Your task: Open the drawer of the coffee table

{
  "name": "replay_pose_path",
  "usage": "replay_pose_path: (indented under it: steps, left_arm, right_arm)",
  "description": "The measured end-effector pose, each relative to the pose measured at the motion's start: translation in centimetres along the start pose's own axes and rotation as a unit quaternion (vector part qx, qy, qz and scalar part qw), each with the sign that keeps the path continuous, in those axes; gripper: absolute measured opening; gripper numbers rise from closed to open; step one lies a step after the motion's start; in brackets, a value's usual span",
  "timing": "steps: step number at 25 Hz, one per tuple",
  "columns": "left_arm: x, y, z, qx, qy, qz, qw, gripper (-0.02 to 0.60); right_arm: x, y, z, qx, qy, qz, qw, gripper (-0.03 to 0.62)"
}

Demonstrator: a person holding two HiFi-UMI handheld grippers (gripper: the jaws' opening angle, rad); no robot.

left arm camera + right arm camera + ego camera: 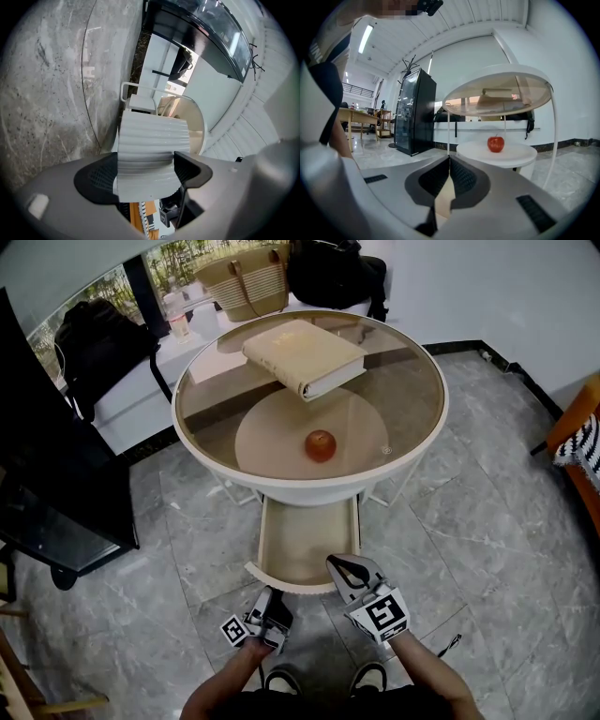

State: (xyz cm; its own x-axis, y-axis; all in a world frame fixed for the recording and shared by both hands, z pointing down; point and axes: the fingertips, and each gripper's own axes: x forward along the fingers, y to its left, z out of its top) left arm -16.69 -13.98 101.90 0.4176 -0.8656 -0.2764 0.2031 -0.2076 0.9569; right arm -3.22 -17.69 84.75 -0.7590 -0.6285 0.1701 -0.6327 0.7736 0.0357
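Coffee table [309,491] is centre frame in the head view, with a round glass top and a white rim. Drawer [305,545] is pulled out below it toward the bottom of the frame, beige inside and nothing in it. Left gripper [268,602] is at lower centre-left, at the drawer's curved front. In the left gripper view its jaws are wide apart with the drawer's white ribbed front panel [152,140] between them, and both pads look to be touching it, so it reads as clamped on the drawer. Right gripper [345,570] is just right of it, over the right end of the drawer front. In the right gripper view its jaw tips are together and hold nothing, and only a beige sliver shows through the gap behind them. Book [302,355] lies on the glass, upper centre. Apple [321,444] is on the lower shelf [520,153] and shows through the glass. Woven bag [246,282] and black bag [333,273] are at the top edge behind the table. Black cabinet [415,112] is left of centre in the right gripper view. Floor is grey marble tile [487,512].
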Motion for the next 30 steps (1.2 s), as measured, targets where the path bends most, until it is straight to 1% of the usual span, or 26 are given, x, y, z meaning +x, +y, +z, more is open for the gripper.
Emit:
replay_pose_path:
  steps: [6,8,13,19,21,24,25,26,27,29,30]
  left_arm:
    - [-0.1,-0.1,-0.1,0.008,-0.001,0.013,0.9999,0.36]
    - [-0.2,-0.1,-0.3,0.015,0.002,0.016,0.9998,0.36]
    - [-0.7,-0.2,-0.5,0.015,0.002,0.027,0.9995,0.36]
    - [-2.0,-4.1,-2.0,0.057,0.033,0.013,0.9977,0.359]
    - [-2.4,-5.1,-2.5,0.078,0.049,0.018,0.9956,0.359]
    - [-3.3,-5.3,-2.7,0.118,0.077,0.044,0.9891,0.353]
    - [-3.6,-5.4,-2.6,0.133,0.083,0.052,0.9863,0.335]
    - [-3.8,-5.6,-2.5,0.155,0.089,0.059,0.9821,0.299]
    - [-3.9,-5.9,-2.3,0.186,0.096,0.067,0.9755,0.235]
    - [-3.9,-6.8,-1.9,0.26,0.117,0.079,0.9553,0.087]
    - [-3.6,-7.6,-1.9,0.292,0.128,0.08,0.9445,0.062]
  right_arm:
    - [0.0,0.4,-0.2,-0.001,0.011,0.007,1.0,0.006]
    - [0.0,0.4,-0.2,-0.005,0.008,0.009,1.0,0.006]
    - [0.0,0.3,-0.1,-0.007,-0.001,0.009,1.0,0.006]
    - [0.1,0.1,0.0,-0.019,-0.008,0.008,1.0,0.006]
    - [0.2,-0.1,-0.1,-0.014,-0.009,0.005,1.0,0.006]
    - [0.4,-0.2,0.3,-0.014,-0.015,0.006,1.0,0.006]
    - [0.5,-0.1,0.5,-0.016,-0.016,0.007,1.0,0.006]
    - [0.6,-0.1,0.6,-0.019,-0.017,0.008,1.0,0.006]
    - [0.6,-0.1,0.7,-0.02,-0.018,0.009,1.0,0.006]
    - [0.7,-0.1,0.6,-0.018,-0.018,0.009,1.0,0.006]
    - [0.7,-0.1,0.6,-0.018,-0.017,0.009,1.0,0.006]
